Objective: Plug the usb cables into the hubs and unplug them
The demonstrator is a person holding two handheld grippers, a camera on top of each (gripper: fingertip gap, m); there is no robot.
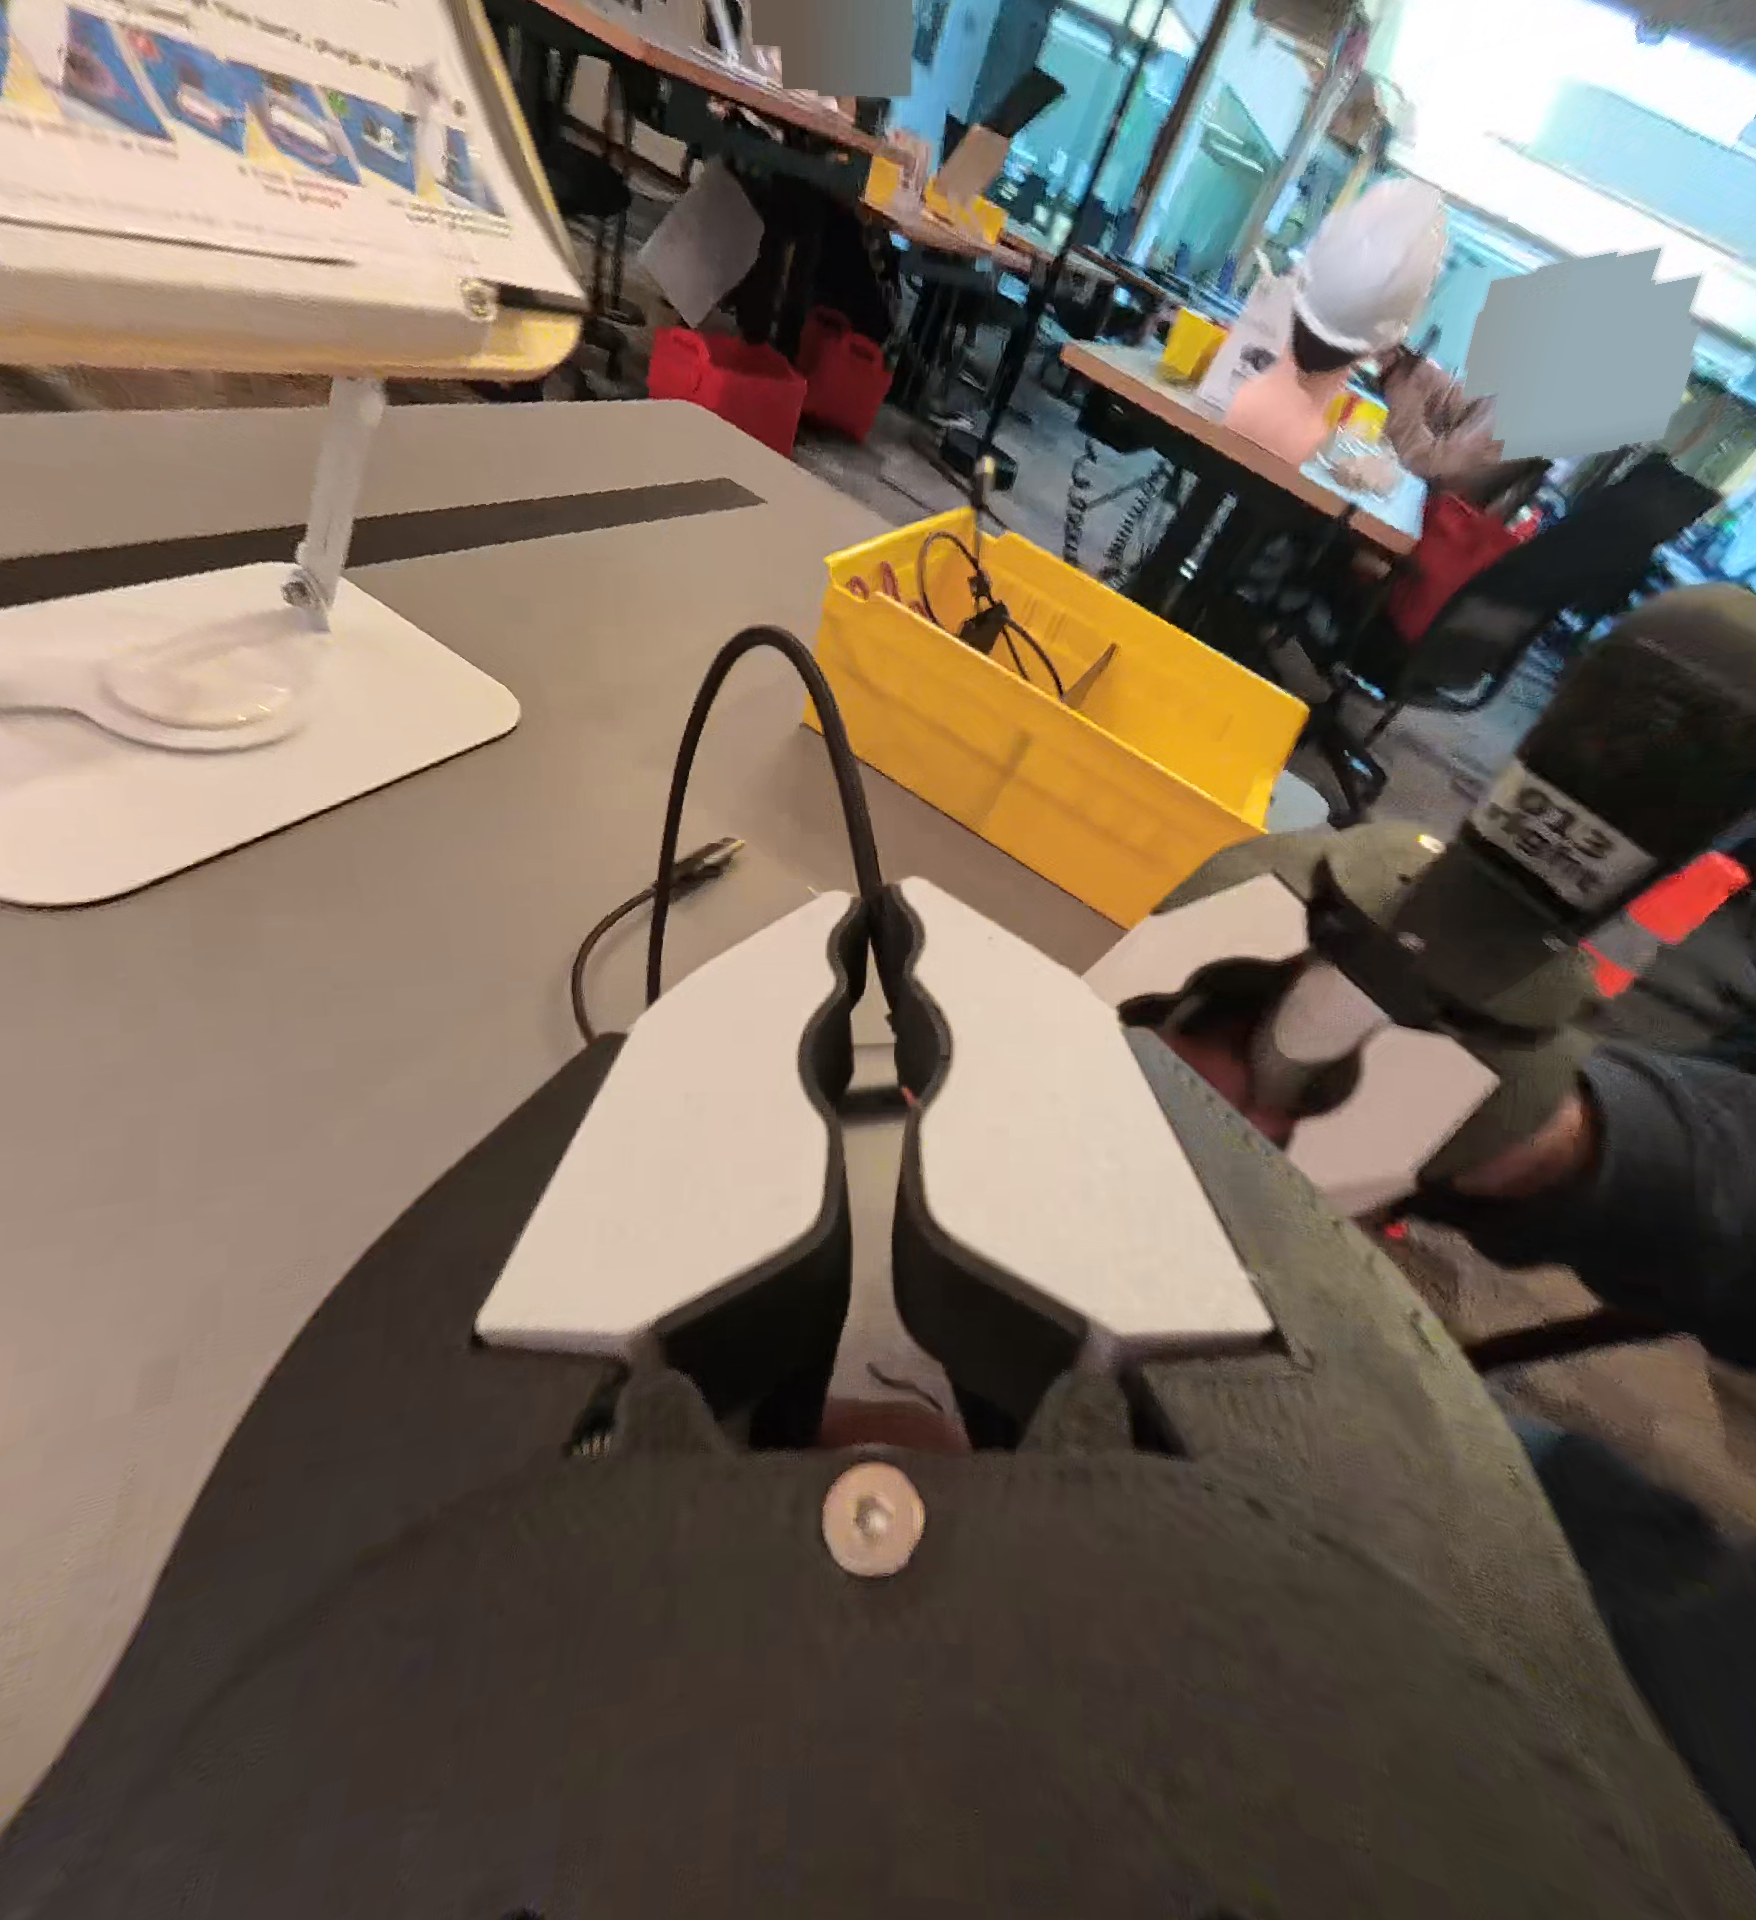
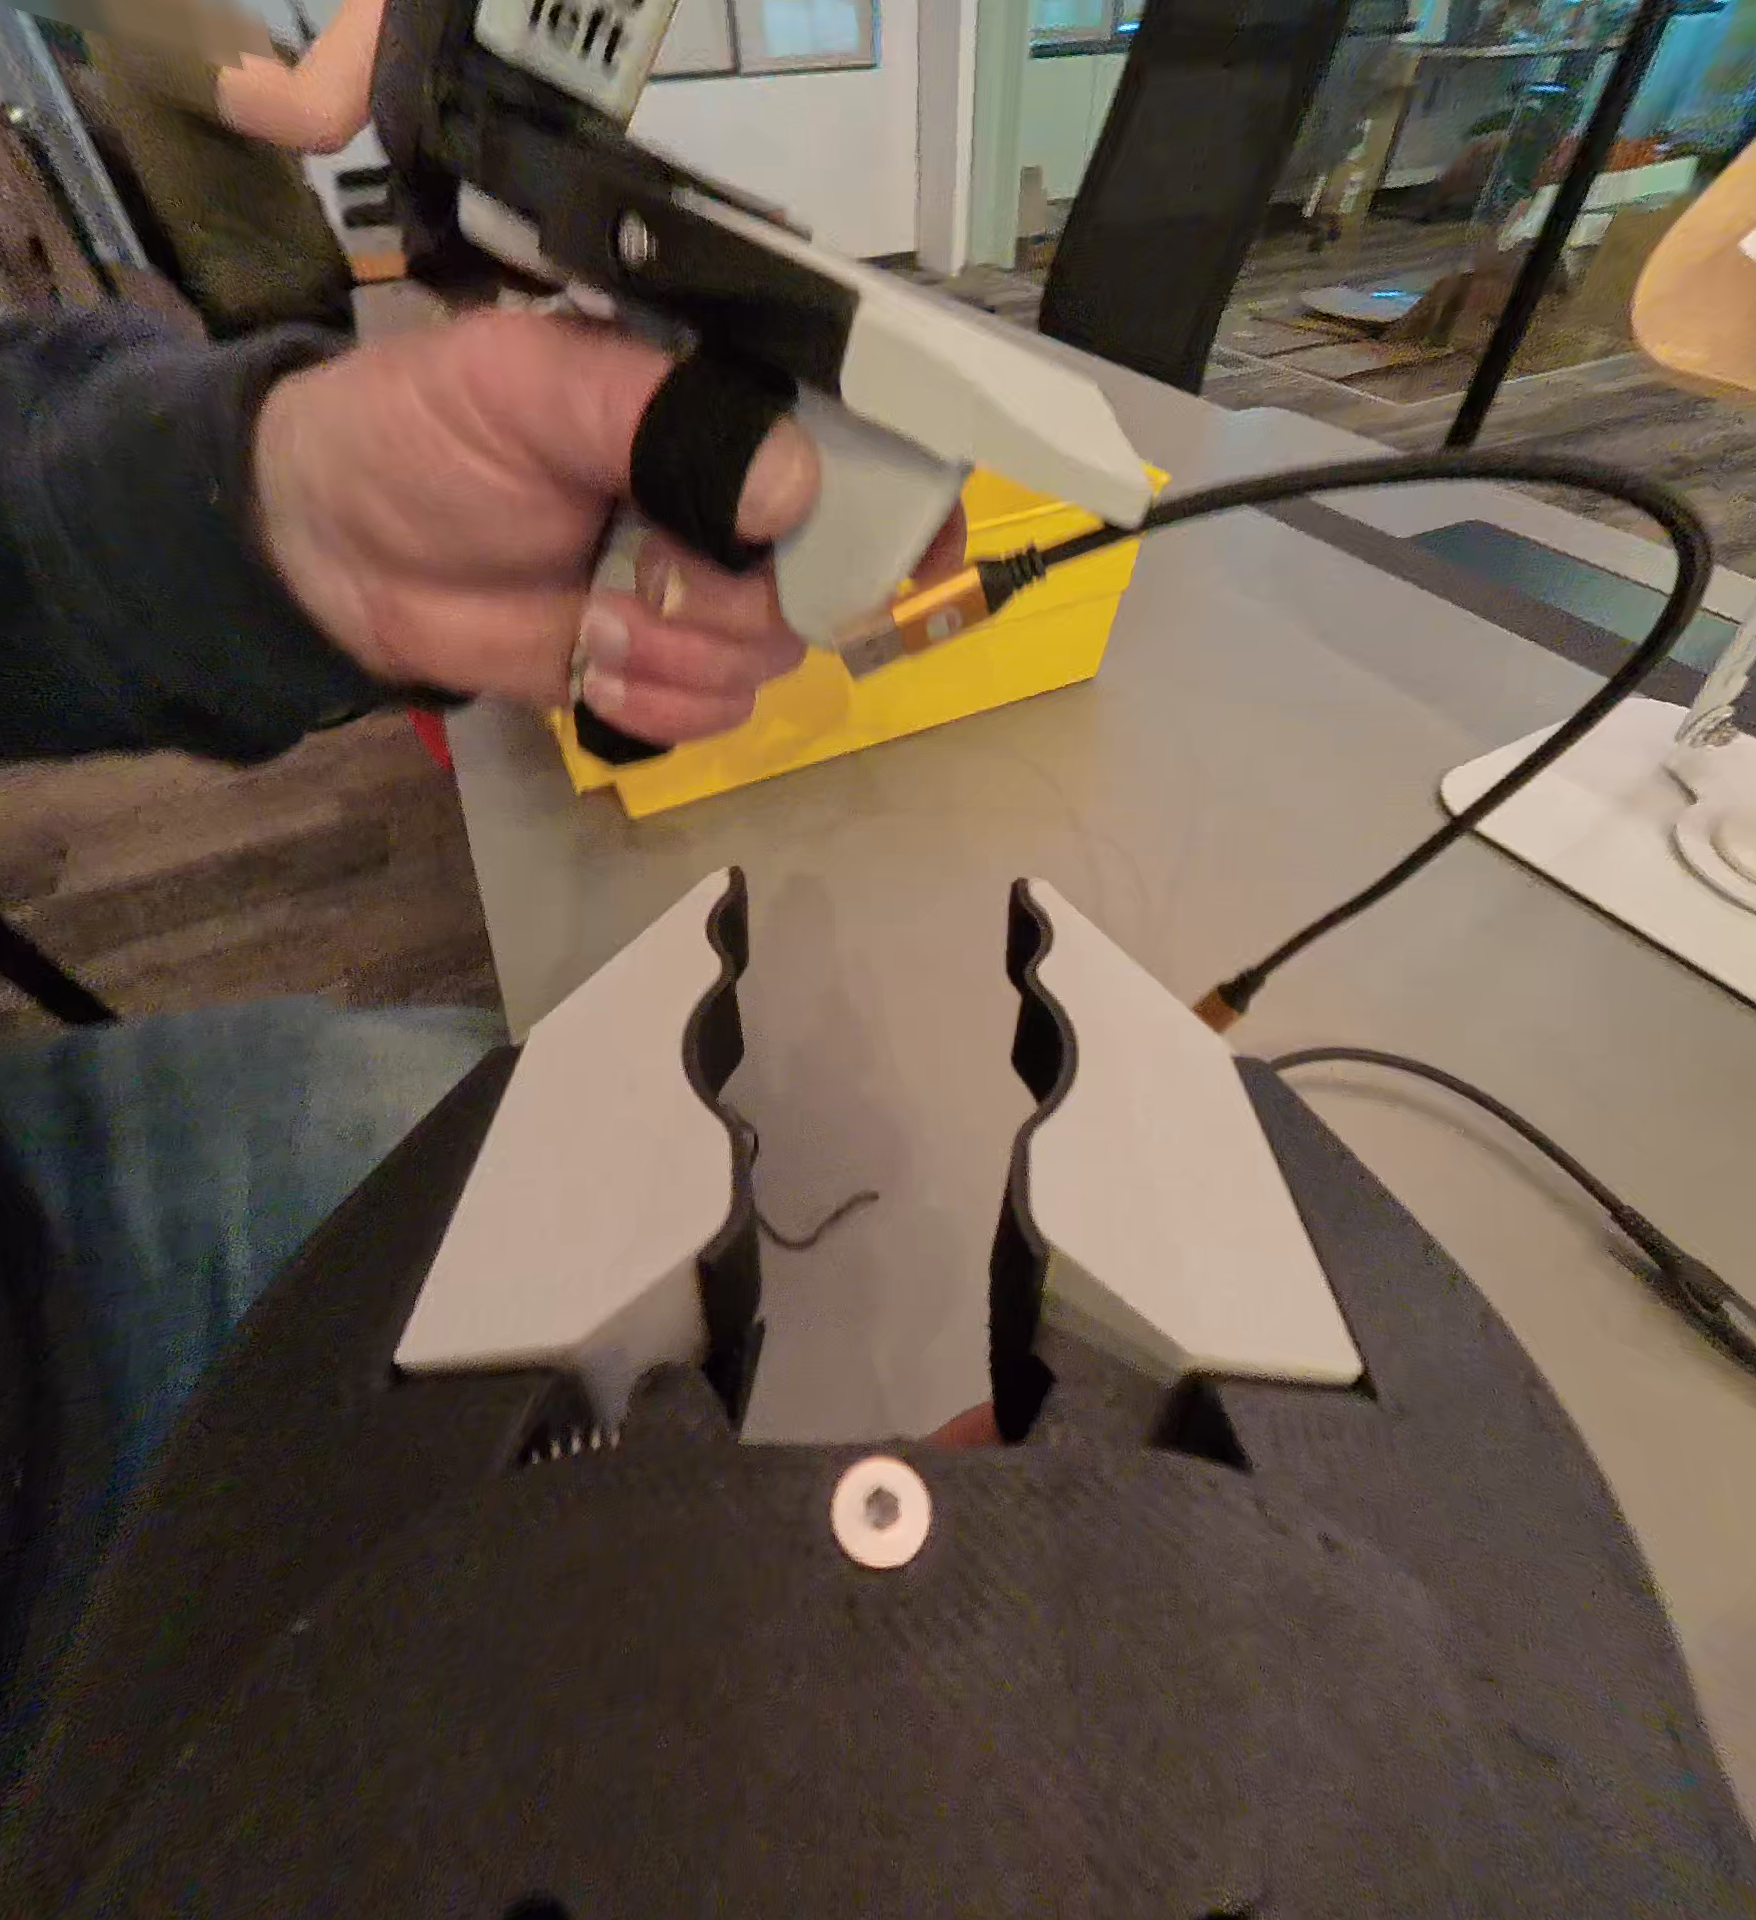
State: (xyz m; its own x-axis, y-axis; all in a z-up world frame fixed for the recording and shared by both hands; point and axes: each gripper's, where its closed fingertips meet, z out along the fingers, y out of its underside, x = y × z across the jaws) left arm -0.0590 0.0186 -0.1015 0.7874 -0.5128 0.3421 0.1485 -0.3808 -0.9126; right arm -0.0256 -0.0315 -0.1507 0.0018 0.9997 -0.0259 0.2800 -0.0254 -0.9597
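My left gripper (image 1: 876, 914) is shut on a black USB cable (image 1: 692, 748) just behind its plug and holds it above the grey table (image 1: 230, 1091). The right wrist view shows that gripper (image 2: 1128, 509) in a hand, with the cable's orange plug (image 2: 915, 623) under its fingers. The cable (image 2: 1622, 499) arcs over and down to its other orange-collared end (image 2: 1229, 1003), which lies on the table. My right gripper (image 2: 879, 894) is open and empty, low over the table near its front edge. It also shows in the left wrist view (image 1: 1206, 1049), to the right of the left gripper.
A yellow bin (image 1: 1050, 748) holding cables stands at the table's far edge and also shows in the right wrist view (image 2: 957, 686). A white stand base (image 1: 178, 717) carries an instruction board. A second thin black cable (image 2: 1580, 1195) lies at the right. Other tables, chairs and people are beyond. The tips of one gripper are about 8 centimeters away from the tips of the other.
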